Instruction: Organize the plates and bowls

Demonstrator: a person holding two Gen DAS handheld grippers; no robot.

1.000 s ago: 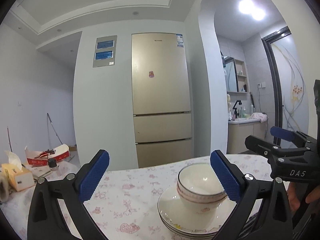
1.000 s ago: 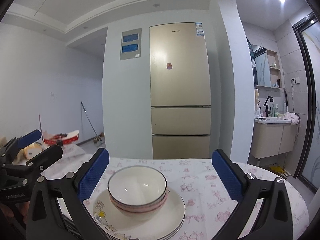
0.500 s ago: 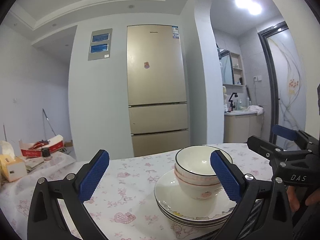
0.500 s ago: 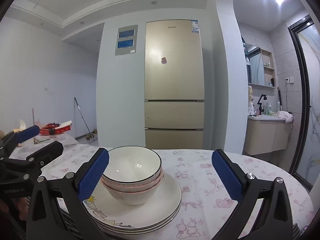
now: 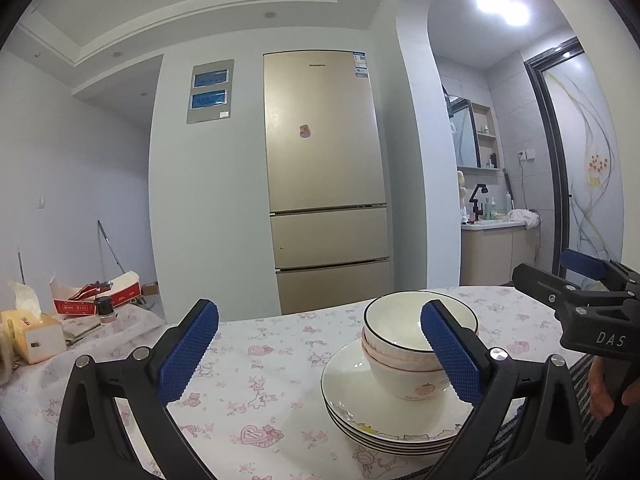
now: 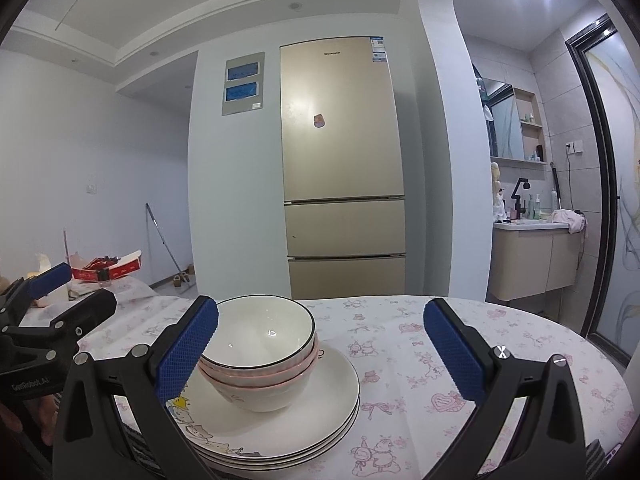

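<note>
A gold fridge [image 5: 325,176] stands behind the floral tablecloth [image 5: 256,364] — tissue box [image 5: 34,334] at left.

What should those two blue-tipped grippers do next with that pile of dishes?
Probably just back both away. The bowls already sit nested on the stack of plates on the floral tablecloth, and no other dishes show. The left gripper and right gripper are both open and hold nothing, so nothing seems left to stack.
</note>
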